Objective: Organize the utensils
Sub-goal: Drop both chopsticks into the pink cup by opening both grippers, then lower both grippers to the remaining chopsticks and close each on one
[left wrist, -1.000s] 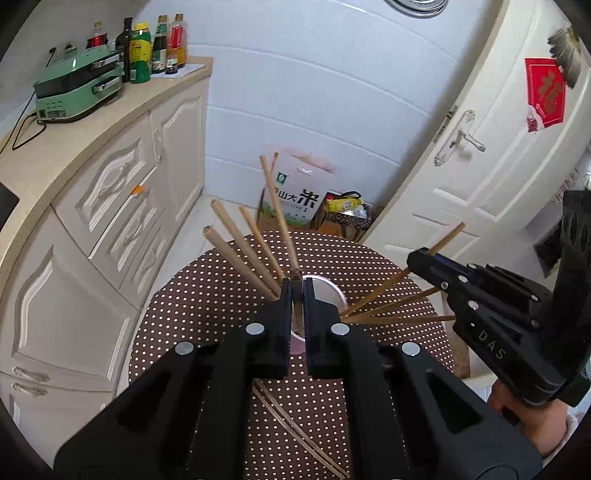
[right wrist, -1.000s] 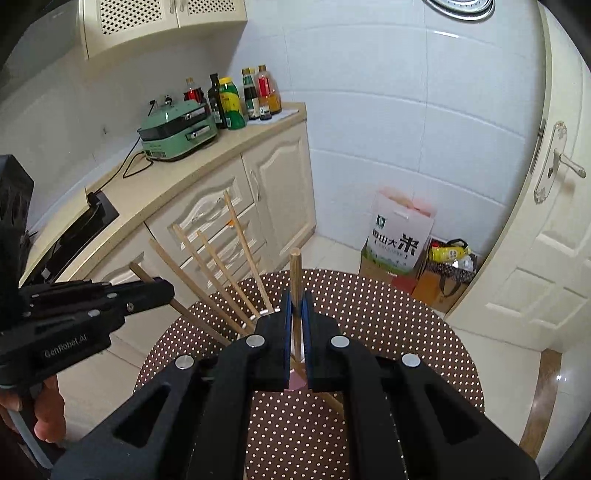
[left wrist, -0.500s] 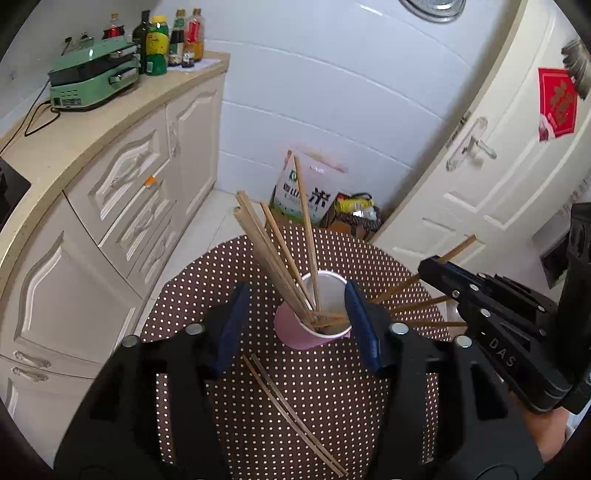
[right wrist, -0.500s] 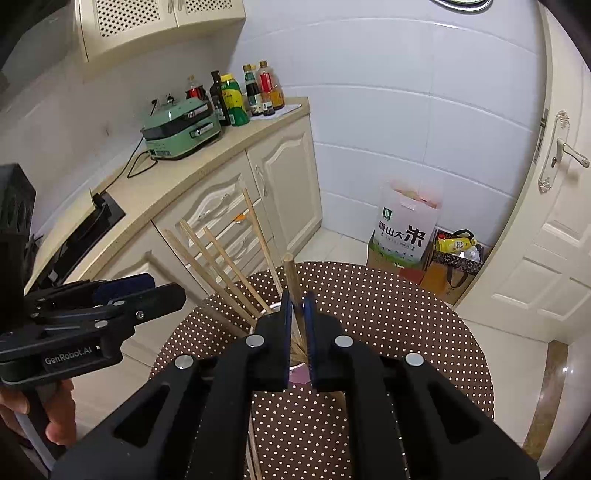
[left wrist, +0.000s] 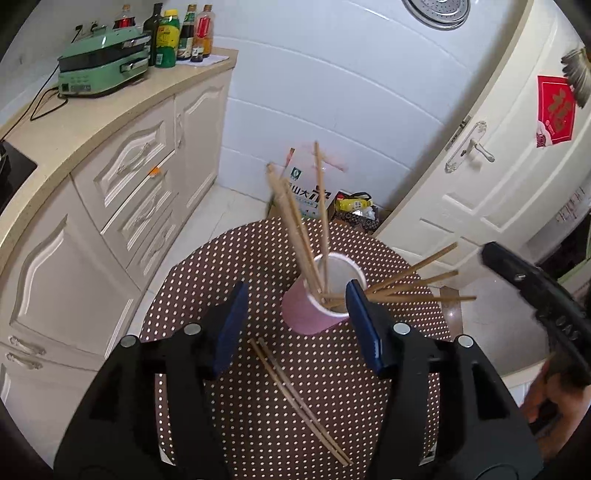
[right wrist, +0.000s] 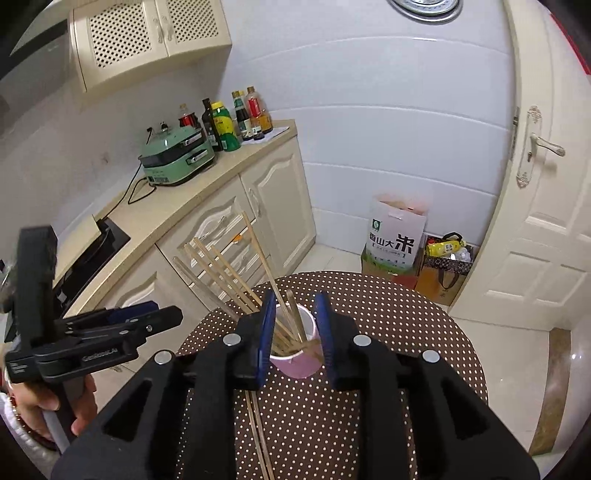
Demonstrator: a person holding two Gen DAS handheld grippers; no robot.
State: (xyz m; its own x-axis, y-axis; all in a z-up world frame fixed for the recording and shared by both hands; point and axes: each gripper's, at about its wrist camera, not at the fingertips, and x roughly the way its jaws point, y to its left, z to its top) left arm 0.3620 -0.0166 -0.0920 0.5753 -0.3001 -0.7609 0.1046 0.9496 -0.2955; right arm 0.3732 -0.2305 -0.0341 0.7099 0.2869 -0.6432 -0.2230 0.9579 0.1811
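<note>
A pink paper cup [left wrist: 314,317] stands on the round brown polka-dot table [left wrist: 258,424] with several wooden chopsticks [left wrist: 295,229] fanned out of it. My left gripper [left wrist: 295,325] hangs just before the cup; its jaws are opening, wide apart, and press on nothing. Two loose chopsticks [left wrist: 295,391] lie on the cloth below it. In the right wrist view my right gripper [right wrist: 295,332] is over the cup [right wrist: 299,365], its jaws opening. One chopstick [right wrist: 295,314] stands in the gap, resting in the cup, free of the pads.
A cream counter and cabinets run along the left, with a green cooker [left wrist: 99,66] and bottles [left wrist: 166,33] on top. A rice bag [left wrist: 306,192] and boxes sit on the floor behind the table. A white door [left wrist: 498,166] is at the right. A person's hand [right wrist: 22,406] holds the left gripper.
Both grippers were shut on a chopstick each. The left one opened first and its chopstick dropped into the cup; the right one has now parted and drawn back.
</note>
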